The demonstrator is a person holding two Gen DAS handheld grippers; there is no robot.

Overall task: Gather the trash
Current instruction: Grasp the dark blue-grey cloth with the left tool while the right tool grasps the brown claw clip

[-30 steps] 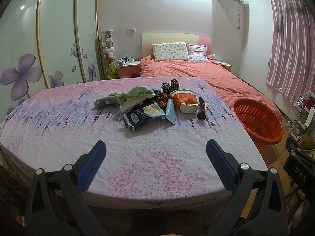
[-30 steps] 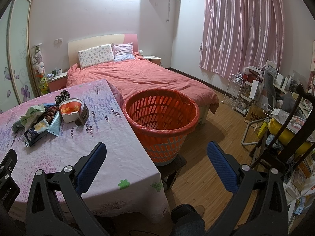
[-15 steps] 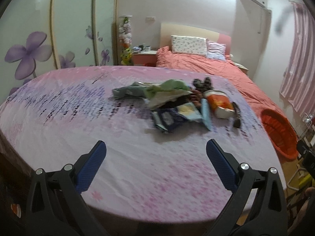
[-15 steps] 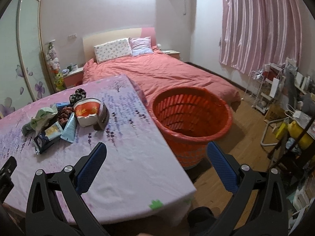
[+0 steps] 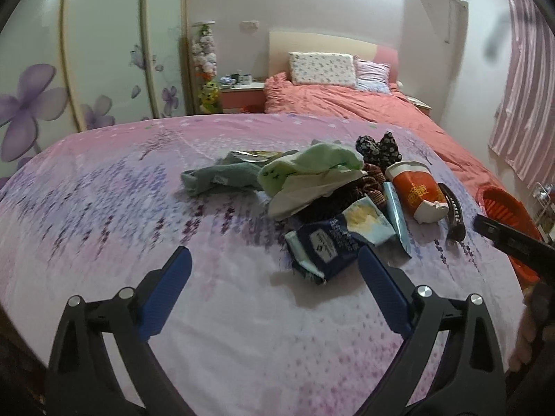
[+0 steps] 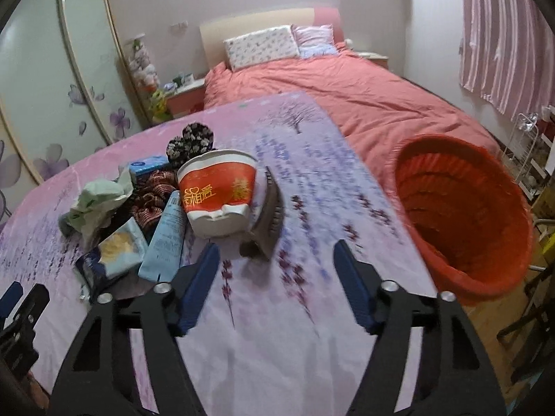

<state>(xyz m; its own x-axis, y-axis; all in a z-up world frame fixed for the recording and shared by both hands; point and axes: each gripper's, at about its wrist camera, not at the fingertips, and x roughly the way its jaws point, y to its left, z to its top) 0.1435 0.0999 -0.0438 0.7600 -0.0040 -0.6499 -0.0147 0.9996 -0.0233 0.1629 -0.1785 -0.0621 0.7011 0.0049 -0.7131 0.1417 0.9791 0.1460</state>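
Note:
On the table with the pink-and-purple cloth (image 5: 104, 208) lies a pile of litter. It holds a red-and-white paper cup (image 6: 218, 190) on its side, a dark hair clip (image 6: 272, 215), a pale blue tube (image 6: 166, 235), a dark blue wrapper (image 5: 322, 246) and a crumpled green piece (image 5: 312, 166). My left gripper (image 5: 274, 263) hovers open and empty just short of the wrapper. My right gripper (image 6: 276, 253) points at the cup and clip. Its jaws are closing with nothing between them, and the clip's near end lies just ahead of the tips.
An orange plastic basket (image 6: 464, 215) stands beside the table's right edge. A grey-green cloth (image 5: 218, 176) and a black floral item (image 5: 378, 149) lie at the pile's far side. A bed (image 6: 347, 90) with a coral cover is behind, and a wire rack (image 6: 527, 145) stands far right.
Both grippers have come in over the table toward the pile. The right one swung left from the basket to face the cup and clip, and its jaws have narrowed.

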